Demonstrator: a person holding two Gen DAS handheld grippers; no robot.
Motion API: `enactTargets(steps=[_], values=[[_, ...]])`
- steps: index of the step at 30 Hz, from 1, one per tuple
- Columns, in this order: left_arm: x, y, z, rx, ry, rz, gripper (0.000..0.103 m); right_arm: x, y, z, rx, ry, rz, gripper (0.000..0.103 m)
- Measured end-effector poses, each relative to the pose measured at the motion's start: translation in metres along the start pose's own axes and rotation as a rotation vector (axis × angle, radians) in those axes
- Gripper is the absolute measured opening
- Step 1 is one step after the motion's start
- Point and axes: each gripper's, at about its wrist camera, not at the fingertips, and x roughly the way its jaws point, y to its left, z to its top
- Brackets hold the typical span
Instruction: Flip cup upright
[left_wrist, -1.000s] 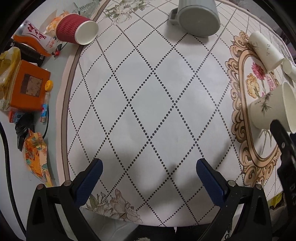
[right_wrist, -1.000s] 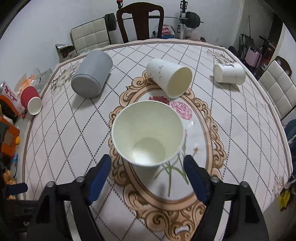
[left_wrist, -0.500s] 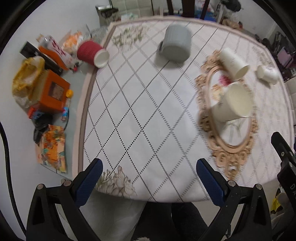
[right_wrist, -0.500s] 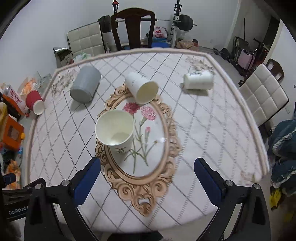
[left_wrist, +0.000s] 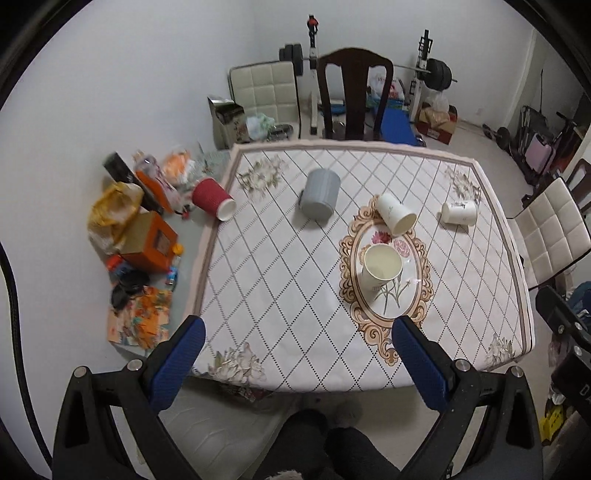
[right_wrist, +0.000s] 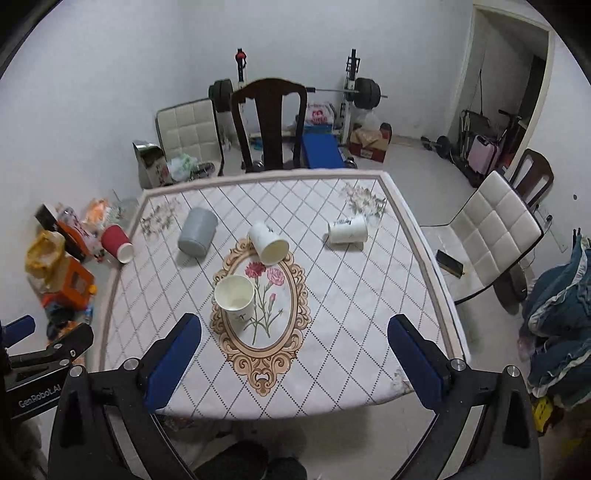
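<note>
A white paper cup (left_wrist: 380, 266) (right_wrist: 235, 298) stands upright, mouth up, on the oval flower pattern of the tablecloth. Two more white paper cups lie on their sides: one (left_wrist: 396, 215) (right_wrist: 267, 243) just behind it, one (left_wrist: 459, 212) (right_wrist: 348, 230) at the far right. A grey cup (left_wrist: 320, 197) (right_wrist: 197, 232) and a red cup (left_wrist: 213, 199) (right_wrist: 117, 243) also lie on their sides. My left gripper (left_wrist: 297, 334) and my right gripper (right_wrist: 294, 330) are both open and empty, high above the table's near edge.
The table (left_wrist: 280, 362) (right_wrist: 332, 387) has a patterned cloth. Boxes and bags (left_wrist: 144, 236) are piled on the left. A dark wooden chair (right_wrist: 269, 125) stands behind the table, a white padded chair (right_wrist: 491, 236) on the right. A phone (right_wrist: 450, 263) lies by the right edge.
Both grippers have pulled up and back from the table. The right gripper, close around the upright white cup a second ago, is now far from it; the cup stays standing.
</note>
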Motion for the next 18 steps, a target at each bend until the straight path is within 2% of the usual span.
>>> enactTargets(steps=[9, 18], values=[[-0.051, 0.004, -0.009, -0.031, -0.045, -0.020, 0.103, -0.071, -0.002, 0.004, -0.022, -0.052, 0.039, 0.102], [-0.072, 0.006, -0.016, -0.048, -0.076, 0.000, 0.103, -0.100, -0.003, 0.000, -0.031, -0.072, 0.043, 0.102]])
